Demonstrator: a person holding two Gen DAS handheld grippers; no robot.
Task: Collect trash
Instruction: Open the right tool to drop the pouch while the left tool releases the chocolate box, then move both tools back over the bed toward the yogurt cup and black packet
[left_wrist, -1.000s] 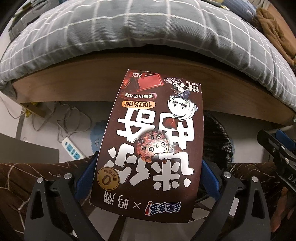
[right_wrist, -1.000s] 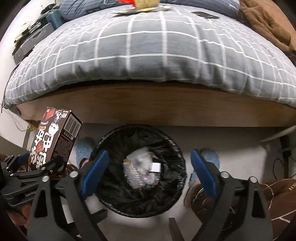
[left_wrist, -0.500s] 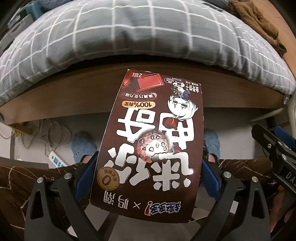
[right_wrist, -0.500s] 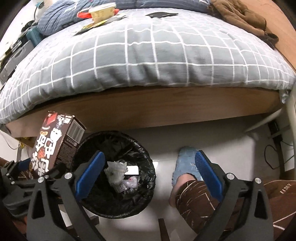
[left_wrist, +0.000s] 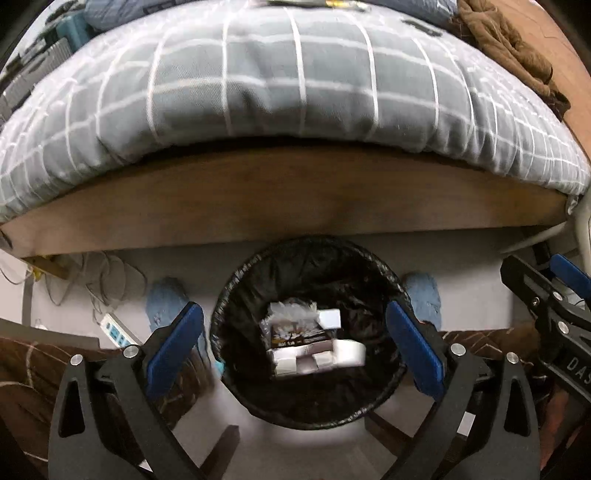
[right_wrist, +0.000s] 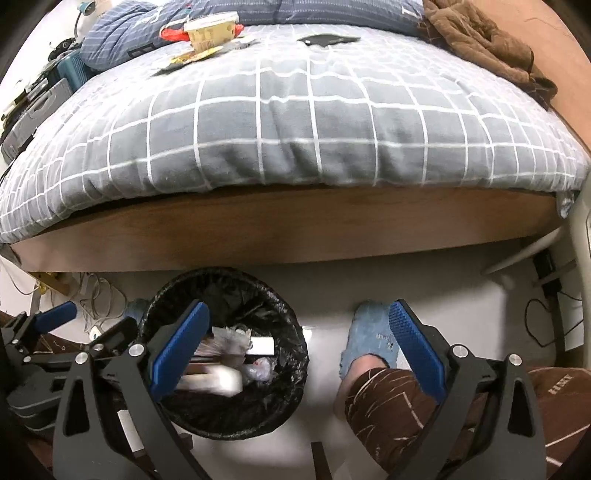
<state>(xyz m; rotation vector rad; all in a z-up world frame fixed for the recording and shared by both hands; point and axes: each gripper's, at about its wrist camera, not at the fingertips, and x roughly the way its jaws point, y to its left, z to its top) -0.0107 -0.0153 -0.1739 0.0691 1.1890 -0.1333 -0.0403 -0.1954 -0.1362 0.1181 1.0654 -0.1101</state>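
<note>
A round bin lined with a black bag (left_wrist: 258, 398) stands on the floor by the bed. The brown cookie box (left_wrist: 299, 332) lies inside it on other trash, blurred. My left gripper (left_wrist: 295, 343) is open and empty right above the bin. My right gripper (right_wrist: 295, 350) is open and empty over the bin's right rim (right_wrist: 295, 325) and the floor. The bin also shows in the right wrist view with the box (right_wrist: 218, 376) and crumpled plastic inside. More trash sits on the bed: a paper cup (right_wrist: 210, 31), wrappers (right_wrist: 192, 57) and a dark wrapper (right_wrist: 325, 38).
The bed with a grey checked duvet (right_wrist: 295, 110) and wooden frame (right_wrist: 258, 229) stands behind the bin. The person's feet in blue slippers (right_wrist: 369, 339) flank the bin. A power strip and cables (left_wrist: 114, 328) lie at the left. Brown clothing (right_wrist: 480, 44) lies on the bed.
My left gripper has opened and let go of the cookie box, which has dropped into the bin. My right gripper has shifted right and tilted up toward the bed.
</note>
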